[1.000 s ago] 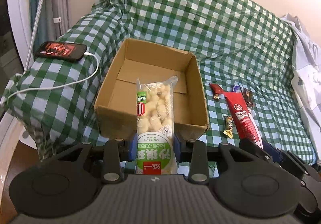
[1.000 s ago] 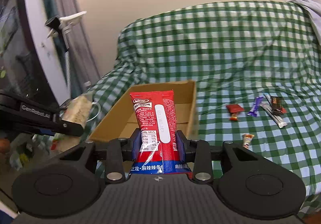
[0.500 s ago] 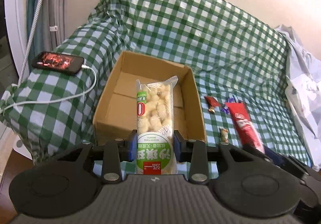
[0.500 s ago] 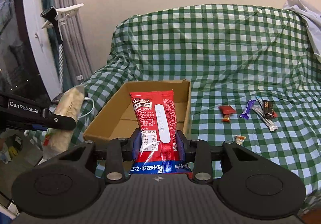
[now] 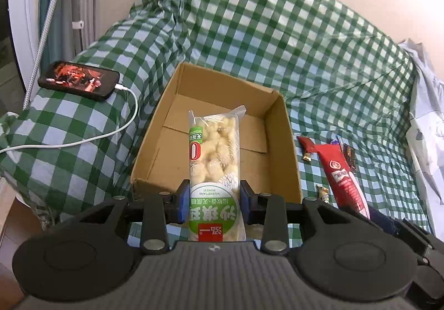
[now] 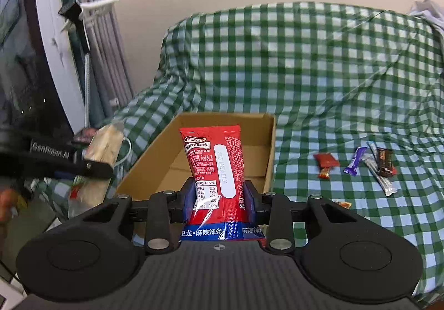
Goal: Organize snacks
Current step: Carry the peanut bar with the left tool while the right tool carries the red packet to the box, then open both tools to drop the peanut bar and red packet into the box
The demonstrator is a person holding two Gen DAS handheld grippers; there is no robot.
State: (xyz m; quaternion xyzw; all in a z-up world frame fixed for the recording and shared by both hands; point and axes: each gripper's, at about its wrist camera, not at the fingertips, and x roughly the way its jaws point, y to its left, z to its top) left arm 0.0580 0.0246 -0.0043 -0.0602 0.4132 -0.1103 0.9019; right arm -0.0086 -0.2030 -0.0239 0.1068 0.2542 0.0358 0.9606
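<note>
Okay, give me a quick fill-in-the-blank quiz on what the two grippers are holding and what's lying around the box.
1. The left gripper is shut on a green and white snack packet, held over the ____ box.
2. The right gripper grips a spicy strip packet whose main colour is ____.
3. The smartphone on the checked cloth has a ____ cable plugged in.

Missing words: cardboard; red; white

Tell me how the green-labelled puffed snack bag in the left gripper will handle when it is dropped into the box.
The green-labelled snack bag probably feels light: its clear window shows airy puffs. It stands straight out from the left gripper without drooping, so it seems fairly stiff. The puffs may crush; release it gently into the cardboard box.
</note>
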